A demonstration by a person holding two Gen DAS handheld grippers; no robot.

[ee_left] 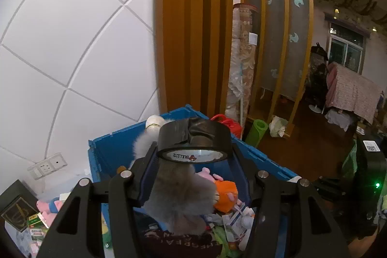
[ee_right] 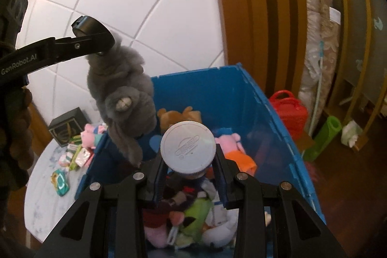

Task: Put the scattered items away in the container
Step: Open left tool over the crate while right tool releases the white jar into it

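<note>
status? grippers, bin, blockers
Left gripper shut on tape roll plus grey plush, above blue bin. Right gripper shut on white-capped jar, over bin. Bin piled with toys; nothing blocking the drop.

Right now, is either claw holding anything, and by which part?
Left claw pinches a black tape roll and a grey plush toy. Right claw grips a bottle just below its grey cap.

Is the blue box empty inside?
No, the blue box already holds stuffed toys, like the pink and orange plush and a brown one.
</note>
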